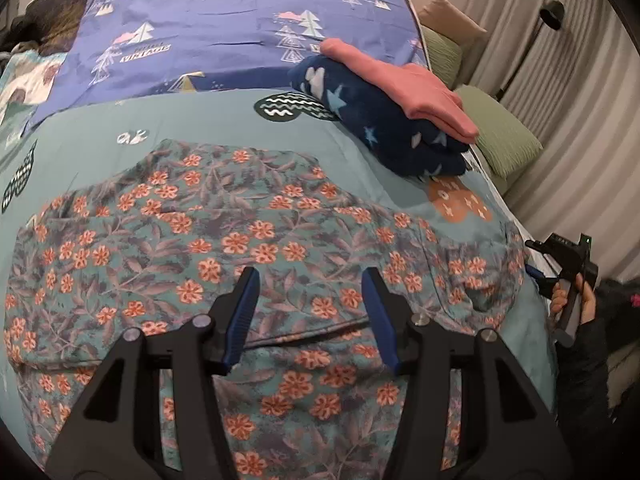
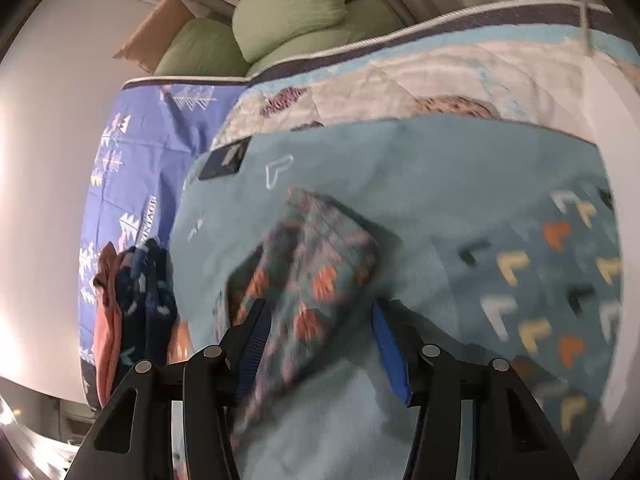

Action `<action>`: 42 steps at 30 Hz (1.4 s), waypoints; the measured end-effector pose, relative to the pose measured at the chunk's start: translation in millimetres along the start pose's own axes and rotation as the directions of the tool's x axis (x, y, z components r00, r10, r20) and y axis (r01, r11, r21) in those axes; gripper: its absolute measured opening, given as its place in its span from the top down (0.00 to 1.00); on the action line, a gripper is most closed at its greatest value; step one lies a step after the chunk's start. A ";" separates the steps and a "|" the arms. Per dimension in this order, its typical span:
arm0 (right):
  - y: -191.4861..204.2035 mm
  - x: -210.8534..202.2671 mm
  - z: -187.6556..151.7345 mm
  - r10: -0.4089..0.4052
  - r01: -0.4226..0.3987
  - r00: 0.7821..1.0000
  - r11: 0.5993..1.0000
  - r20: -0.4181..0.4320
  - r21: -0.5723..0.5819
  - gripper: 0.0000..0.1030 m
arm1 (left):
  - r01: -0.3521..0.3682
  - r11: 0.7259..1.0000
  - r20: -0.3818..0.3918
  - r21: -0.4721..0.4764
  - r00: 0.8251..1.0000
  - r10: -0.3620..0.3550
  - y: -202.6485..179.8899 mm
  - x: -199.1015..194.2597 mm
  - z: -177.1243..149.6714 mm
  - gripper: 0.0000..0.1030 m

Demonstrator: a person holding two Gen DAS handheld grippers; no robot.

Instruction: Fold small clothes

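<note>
A floral garment, teal with orange flowers, lies spread flat on the teal blanket. My left gripper hovers over its near middle, open, with nothing between the blue pads. At the garment's right edge a hand holds my right gripper. In the blurred right wrist view, a corner of the floral garment lies between the right gripper's fingers. It sits close to the left pad, with a gap at the right pad, so the jaws stand open.
A folded stack sits at the back right: a pink garment on a navy star-patterned one. Behind lies a purple tree-print sheet. Green pillows and curtains flank the bed's right edge.
</note>
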State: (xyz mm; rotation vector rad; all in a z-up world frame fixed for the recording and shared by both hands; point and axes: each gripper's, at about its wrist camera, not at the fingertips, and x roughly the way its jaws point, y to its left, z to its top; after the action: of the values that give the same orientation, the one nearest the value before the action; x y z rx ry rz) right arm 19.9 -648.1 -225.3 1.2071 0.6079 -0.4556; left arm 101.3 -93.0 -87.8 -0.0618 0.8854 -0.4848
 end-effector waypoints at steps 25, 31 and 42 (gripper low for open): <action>290.8 -135.0 -198.8 0.436 -0.388 0.879 0.418 -0.193 -0.822 0.95 | 0.044 0.985 0.104 -0.167 0.994 -0.027 62.7 -43.5 -4.7 0.41; 287.2 -48.7 -341.8 0.176 -0.545 0.839 0.283 -0.515 -0.789 0.94 | 0.086 0.967 0.145 -0.239 0.988 -0.052 98.1 -66.7 -19.6 0.34; 221.5 -35.7 -346.0 -0.032 -0.538 0.810 0.357 -0.586 -0.763 0.65 | 0.231 0.939 0.025 -0.255 0.972 -0.233 99.2 -33.2 -45.2 0.33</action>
State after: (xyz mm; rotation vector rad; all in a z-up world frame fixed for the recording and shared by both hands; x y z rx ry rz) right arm 65.4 -251.4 -122.3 0.2559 0.9261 0.5395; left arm 87.3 16.2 -117.1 -0.4068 0.9477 -0.5879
